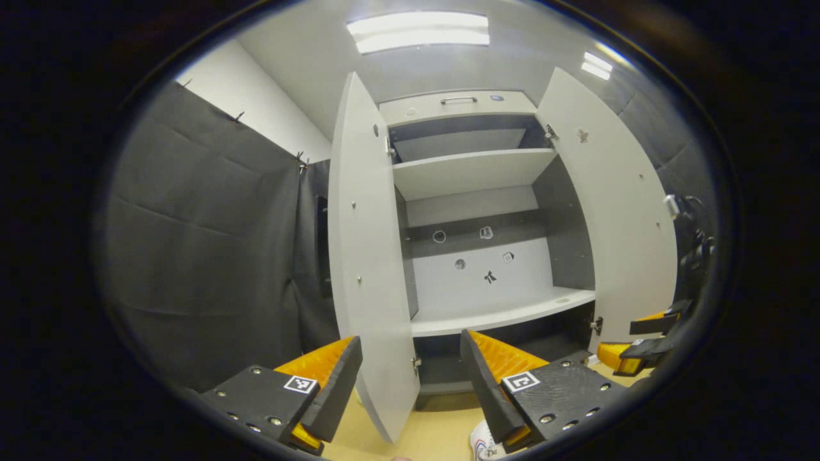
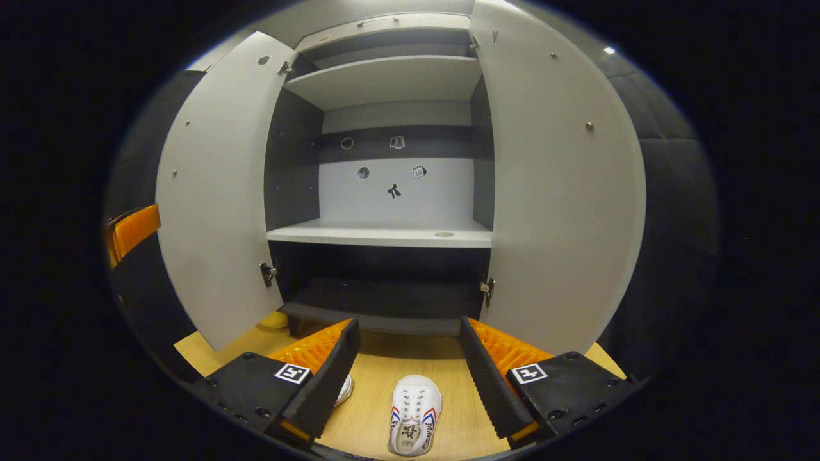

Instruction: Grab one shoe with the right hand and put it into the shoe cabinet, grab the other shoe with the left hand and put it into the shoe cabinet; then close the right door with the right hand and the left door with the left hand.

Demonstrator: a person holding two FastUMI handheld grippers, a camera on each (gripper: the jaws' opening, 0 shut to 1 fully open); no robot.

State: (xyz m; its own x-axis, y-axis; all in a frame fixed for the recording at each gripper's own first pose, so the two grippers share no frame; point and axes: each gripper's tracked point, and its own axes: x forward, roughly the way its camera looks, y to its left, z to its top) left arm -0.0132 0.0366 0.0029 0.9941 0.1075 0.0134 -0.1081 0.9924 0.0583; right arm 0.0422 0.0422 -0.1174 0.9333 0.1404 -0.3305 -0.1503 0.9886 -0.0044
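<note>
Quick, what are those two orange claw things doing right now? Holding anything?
Left gripper: open, holding nothing, facing the shoe cabinet.
Right gripper: open, holding nothing, above a white shoe.

Shoe cabinet [image 2: 384, 234]: grey, both doors swung wide, shelves bare. White shoe [image 2: 415, 413]: red-blue stripes, flat on the wooden floor before it. Second shoe [image 2: 344, 389]: just left, mostly hidden.

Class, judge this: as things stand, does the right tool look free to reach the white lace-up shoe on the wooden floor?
Probably yes: the right tool is open, and the white lace-up shoe lies between its fingers with nothing over it.
</note>
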